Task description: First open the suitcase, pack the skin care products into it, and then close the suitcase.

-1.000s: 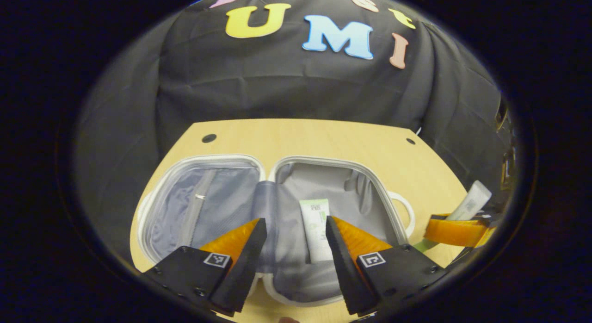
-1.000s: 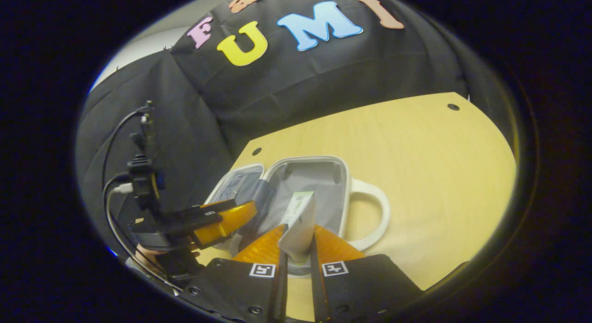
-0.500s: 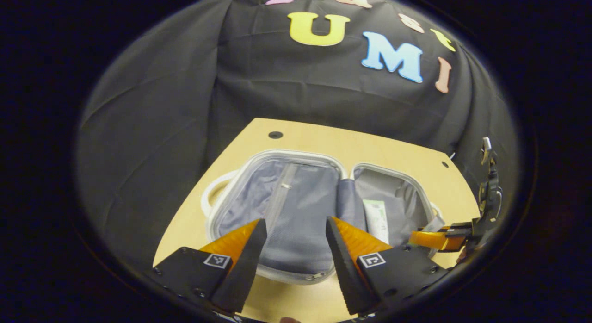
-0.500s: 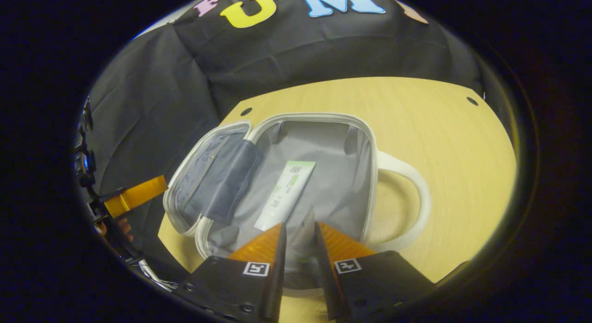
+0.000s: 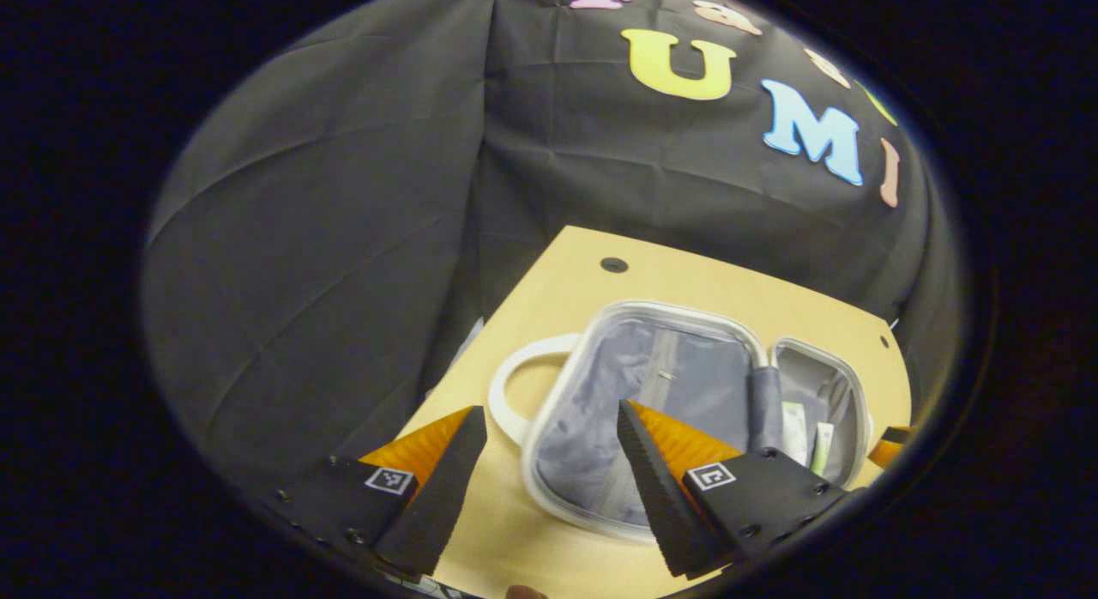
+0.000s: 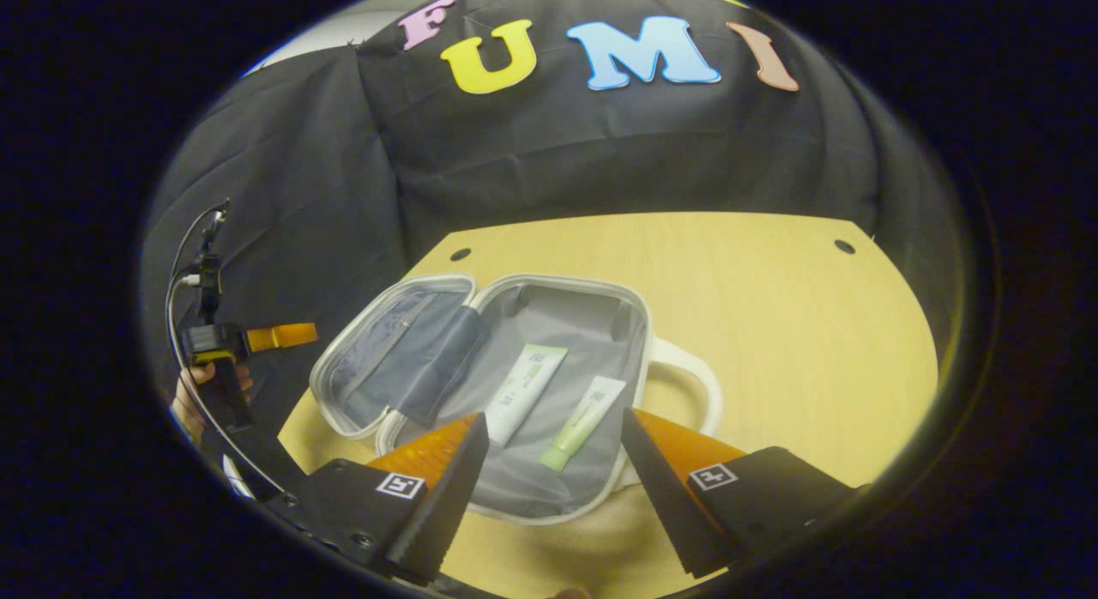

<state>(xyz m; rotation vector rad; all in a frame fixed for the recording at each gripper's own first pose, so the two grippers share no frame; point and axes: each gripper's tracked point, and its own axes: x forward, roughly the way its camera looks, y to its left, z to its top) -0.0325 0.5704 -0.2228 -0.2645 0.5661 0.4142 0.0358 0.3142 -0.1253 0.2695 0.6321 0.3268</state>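
Suitcase (image 6: pixel 480 393) lay open on the bench (image 6: pixel 772 324), 2 tubes (image 6: pixel 583 419) inside. Both tongs, right (image 6: pixel 553 462) and left (image 5: pixel 549 462), were apart, empty. Lid looked light, semi-stiff; best gripped at its rim (image 5: pixel 549 410).

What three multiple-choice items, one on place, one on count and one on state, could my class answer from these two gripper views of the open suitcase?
1. Where do the skin care tubes lie?
A. On the bare wooden table
B. In the grey-lined half of the white suitcase next to its handle
C. In the zipped lid pocket

2. How many tubes are inside?
A. One
B. Two
C. Four

3. How is the right gripper?
A. Open, holding nothing
B. Shut on a tube
C. Shut on the handle

Answers:
1 B: the white tube with green print and the white tube with a green cap rest on the lining of the white suitcase by its handle.
2 B: two tubes lie side by side.
3 A: the right gripper has its fingers wide apart, with nothing between them.
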